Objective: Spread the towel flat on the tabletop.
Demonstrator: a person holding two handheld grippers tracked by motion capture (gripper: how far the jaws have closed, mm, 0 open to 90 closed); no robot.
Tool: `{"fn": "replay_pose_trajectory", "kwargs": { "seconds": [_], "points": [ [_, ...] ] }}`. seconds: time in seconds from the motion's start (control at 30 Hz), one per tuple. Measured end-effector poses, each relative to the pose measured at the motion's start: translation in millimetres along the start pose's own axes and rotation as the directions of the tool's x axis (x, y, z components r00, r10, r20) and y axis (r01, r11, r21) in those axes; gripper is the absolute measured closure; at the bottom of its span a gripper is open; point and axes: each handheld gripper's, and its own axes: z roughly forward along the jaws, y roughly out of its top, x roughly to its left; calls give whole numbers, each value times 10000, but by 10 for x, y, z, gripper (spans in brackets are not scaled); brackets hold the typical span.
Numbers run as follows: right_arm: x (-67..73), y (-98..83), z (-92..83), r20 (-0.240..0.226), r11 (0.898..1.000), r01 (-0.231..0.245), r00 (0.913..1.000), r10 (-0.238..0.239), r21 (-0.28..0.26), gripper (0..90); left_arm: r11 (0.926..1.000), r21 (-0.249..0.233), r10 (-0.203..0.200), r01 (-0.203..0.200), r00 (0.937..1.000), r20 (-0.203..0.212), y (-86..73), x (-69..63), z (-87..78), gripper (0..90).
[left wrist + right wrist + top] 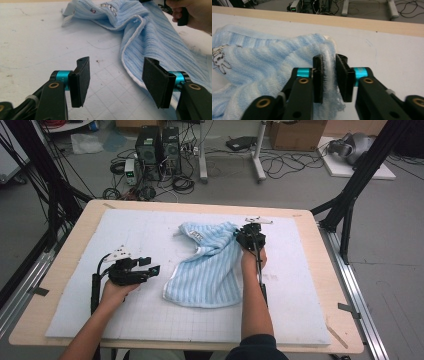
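Right tool (329, 80) clenched on towel (210, 265) corner; left tool (116, 82) released, beside towel edge.

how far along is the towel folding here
Early on. Done: the right gripper has clamped the towel at its far right corner. In hand: the left gripper hangs open beside the towel's near edge, gripping nothing. Left: the towel lies rumpled on the mat, no neat fold yet.
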Motion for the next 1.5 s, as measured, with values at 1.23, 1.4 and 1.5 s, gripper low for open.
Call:
{"fn": "replay_pose_trajectory", "kwargs": {
  "seconds": [1.23,1.4,1.5],
  "points": [
    [49,-1063,-1267,-2383,9204,3302,9301,-2795,2093,880,9990,253,385,-379,9990,-240,-53,-117,-34,404],
    [-56,-1147,-1481,-2082,9343,3142,9378,-2778,1684,734,9984,327,474,-470,9988,-125,-78,-232,-13,404],
    [-99,-1138,-1521,-2066,9589,2579,9509,-2302,1184,547,9973,409,604,-604,9982,18,-81,-304,43,403]
  ]
}}
